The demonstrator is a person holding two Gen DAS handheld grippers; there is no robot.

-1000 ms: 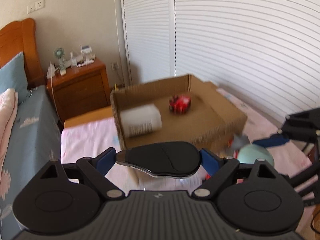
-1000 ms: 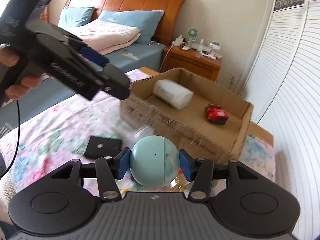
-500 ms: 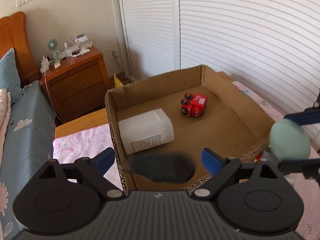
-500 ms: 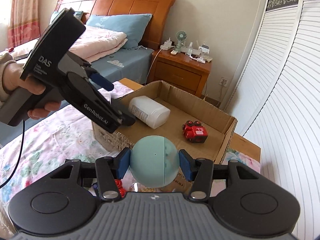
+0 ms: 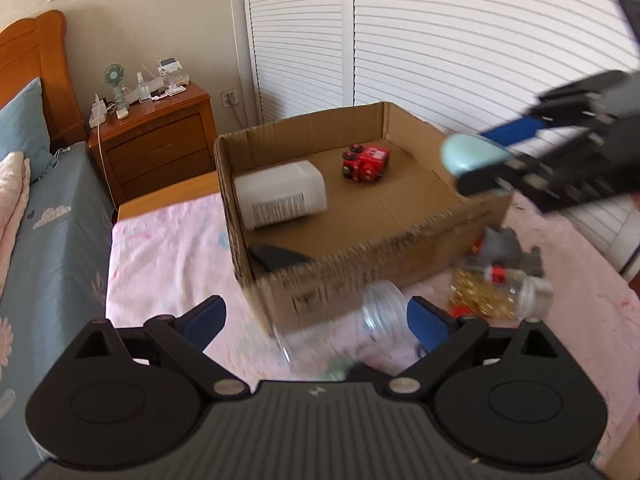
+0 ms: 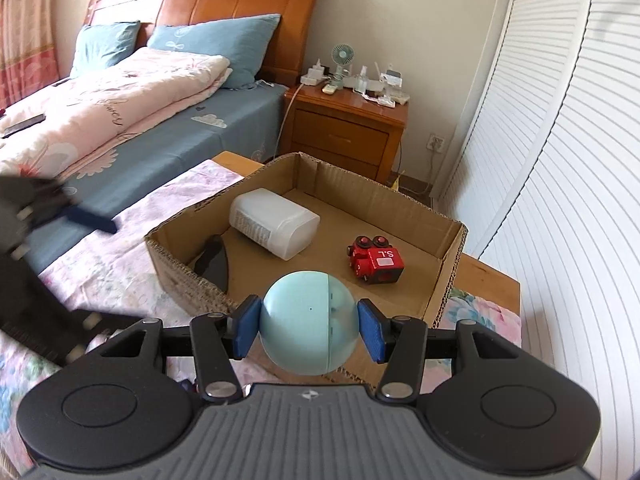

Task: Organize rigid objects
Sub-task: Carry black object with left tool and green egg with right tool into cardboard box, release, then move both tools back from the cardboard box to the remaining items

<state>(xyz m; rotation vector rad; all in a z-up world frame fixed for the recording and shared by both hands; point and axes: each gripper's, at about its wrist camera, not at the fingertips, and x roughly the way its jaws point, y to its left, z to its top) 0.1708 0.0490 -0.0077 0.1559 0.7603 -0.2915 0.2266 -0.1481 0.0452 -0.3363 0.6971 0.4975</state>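
A cardboard box holds a white bottle, a red toy car and a flat black object lying in its near corner. My left gripper hovers in front of the box with its jaws opening and nothing gripped. A clear jar lies blurred on the bedspread beyond its fingertips. My right gripper is shut on a pale blue ball above the box's near wall.
A grey item, a gold heap and a small clear bottle lie on the pink bedspread right of the box. A wooden nightstand and a bed stand behind. White slatted doors close the right side.
The black object has left my left gripper and now lies in the box. That gripper has opened wide and pulled back. My right gripper has carried the ball up over the box.
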